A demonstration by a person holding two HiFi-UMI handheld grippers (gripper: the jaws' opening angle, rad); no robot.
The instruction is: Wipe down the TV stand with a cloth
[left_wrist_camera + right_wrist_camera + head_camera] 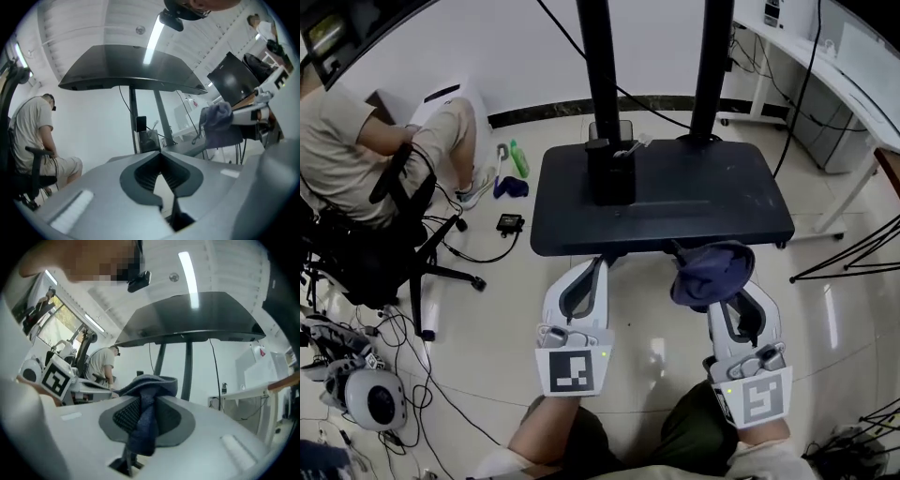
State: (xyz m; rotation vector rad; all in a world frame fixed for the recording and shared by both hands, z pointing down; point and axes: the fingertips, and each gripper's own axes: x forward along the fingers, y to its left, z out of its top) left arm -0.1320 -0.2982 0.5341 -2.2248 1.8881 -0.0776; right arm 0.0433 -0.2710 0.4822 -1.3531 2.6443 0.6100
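Head view: the right gripper (724,281) has its jaws clamped on a dark blue cloth (711,270), which is bunched just below the near edge of the black TV stand (675,202). The left gripper (589,274) lies beside it at the same edge. Bare floor lies between them. A seated person (366,141) and cables (412,366) are well to the left.

Left gripper view: the jaws meet at the tips with nothing between them, and the stand's underside spreads overhead.

Right gripper view: the cloth is pinched between the jaws and drapes over their tips.

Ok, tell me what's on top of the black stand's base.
Two black posts rise from the stand base; a white item lies beside the left one. The cloth in the right gripper hides a bit of its front edge.
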